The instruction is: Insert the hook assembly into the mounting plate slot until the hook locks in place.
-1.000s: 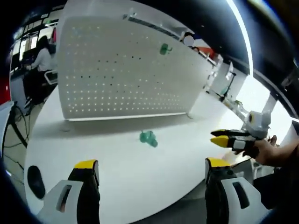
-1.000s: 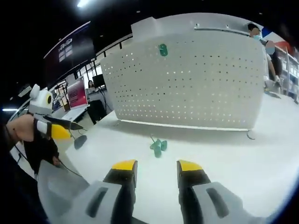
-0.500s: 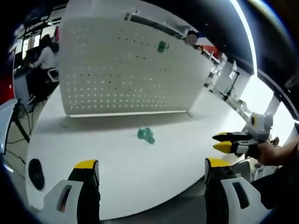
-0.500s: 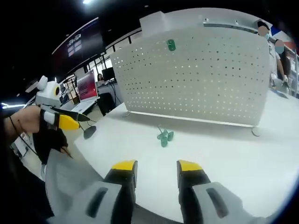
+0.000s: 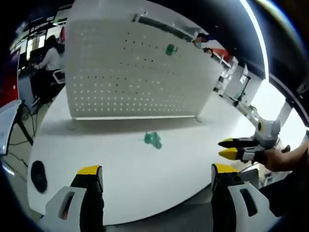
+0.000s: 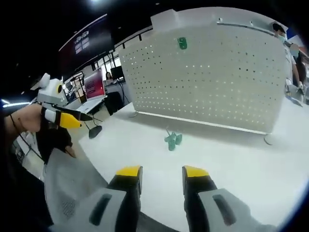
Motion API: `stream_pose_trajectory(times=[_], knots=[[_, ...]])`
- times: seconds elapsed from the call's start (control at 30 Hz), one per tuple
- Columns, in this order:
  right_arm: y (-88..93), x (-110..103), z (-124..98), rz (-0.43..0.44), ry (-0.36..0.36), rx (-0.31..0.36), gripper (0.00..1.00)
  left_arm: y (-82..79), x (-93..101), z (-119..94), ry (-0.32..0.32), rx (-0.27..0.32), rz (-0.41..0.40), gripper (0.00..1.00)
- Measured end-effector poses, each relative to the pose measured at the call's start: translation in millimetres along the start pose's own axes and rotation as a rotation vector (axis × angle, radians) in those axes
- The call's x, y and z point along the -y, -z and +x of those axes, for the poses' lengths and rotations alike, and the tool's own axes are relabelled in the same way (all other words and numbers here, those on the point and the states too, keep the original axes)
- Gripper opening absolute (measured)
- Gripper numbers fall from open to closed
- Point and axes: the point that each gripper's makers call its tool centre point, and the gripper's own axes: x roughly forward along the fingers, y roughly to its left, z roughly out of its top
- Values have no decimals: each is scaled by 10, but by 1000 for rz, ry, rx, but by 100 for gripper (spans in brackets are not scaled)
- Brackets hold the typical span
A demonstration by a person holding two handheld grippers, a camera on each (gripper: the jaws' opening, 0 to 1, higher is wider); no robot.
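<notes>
Left gripper view. The left tongs (image 5: 157,175) rise from the lower edge with their yellow-tipped jaws spread wide and nothing between them, hanging above the near rim of the white worktop (image 5: 120,174). A green hook assembly (image 5: 153,140) lies loose on the worktop, about midway between the tongs and the upright white perforated mounting plate (image 5: 130,77) that stands on the worktop's far part. A second green hook (image 5: 170,49) sits high on the plate's face. The right tongs (image 5: 228,148) enter from the right, held in a person's hand (image 5: 275,158), jaws close together and empty, well apart from the hook assembly. A small dark object (image 5: 37,175) rests near the worktop's left edge. A seated person (image 5: 48,60) shows at far left, behind the plate.

Right gripper view. The right tongs (image 6: 161,172) show a narrow gap between their jaws and grip nothing. The hook assembly (image 6: 172,140) lies on the worktop (image 6: 231,164) ahead of them, in front of the mounting plate (image 6: 212,82), on which the mounted hook (image 6: 182,43) sits near the top edge. The left tongs (image 6: 72,119) appear at left in a gloved hand (image 6: 50,137); a red monitor (image 6: 95,83) stands behind.
</notes>
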Motion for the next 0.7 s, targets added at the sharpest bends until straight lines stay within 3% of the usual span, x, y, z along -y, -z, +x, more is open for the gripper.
stream_pose_trajectory(times=[0.33,0.7], knots=[[-212,-185,641,-65,-76,-9,30,-36,-114,14,1,-14,5,94],[-433,-141,1508,-99,-108,-53,29,-23,-444,-70,-35,-19,-40,93]])
